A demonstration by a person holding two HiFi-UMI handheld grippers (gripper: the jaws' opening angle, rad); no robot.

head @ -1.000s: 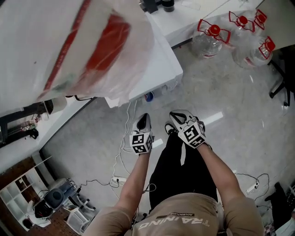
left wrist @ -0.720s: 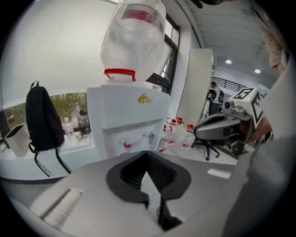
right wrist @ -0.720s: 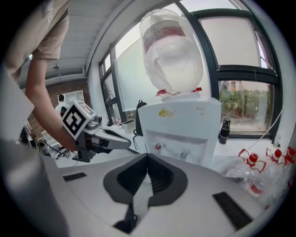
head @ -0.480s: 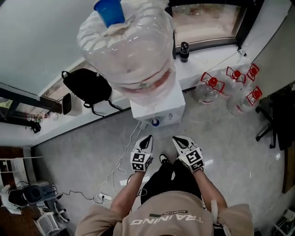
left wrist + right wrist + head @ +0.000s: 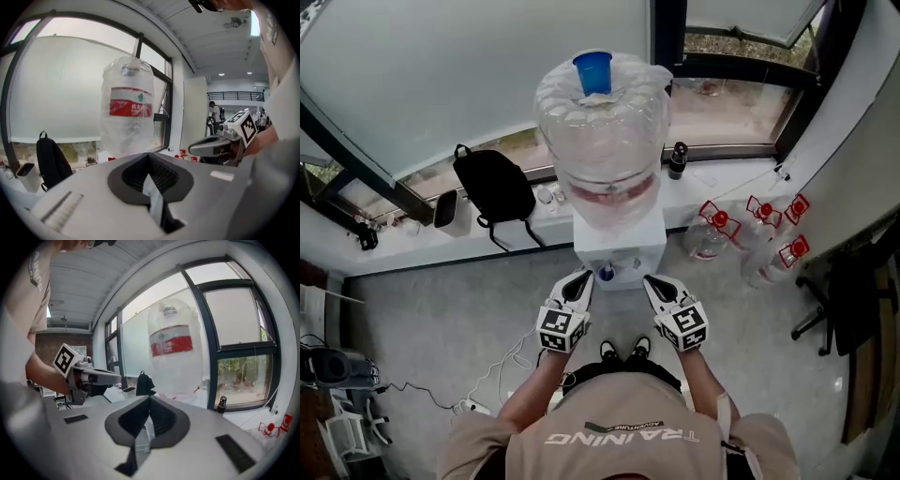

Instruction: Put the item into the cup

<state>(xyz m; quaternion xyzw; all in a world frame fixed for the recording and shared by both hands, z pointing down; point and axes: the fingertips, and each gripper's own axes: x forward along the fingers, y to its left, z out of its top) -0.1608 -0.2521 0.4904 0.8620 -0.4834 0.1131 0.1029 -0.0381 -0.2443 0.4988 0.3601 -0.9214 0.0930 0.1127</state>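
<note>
Both arms reach out side by side, the left tool (image 5: 583,276) and the right tool (image 5: 650,280) closed tight and empty, near the water cooler (image 5: 619,255), where the blue cup (image 5: 592,71) sits on the big bottle (image 5: 602,150).

"TRAINING" on shirt (image 5: 623,452), bottle label (image 5: 131,108) unreadable

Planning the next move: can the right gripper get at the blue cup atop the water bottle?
Probably yes: the blue cup sits uncovered on the water bottle, and nothing stands between it and the right gripper, though the shut jaws must open first.
</note>
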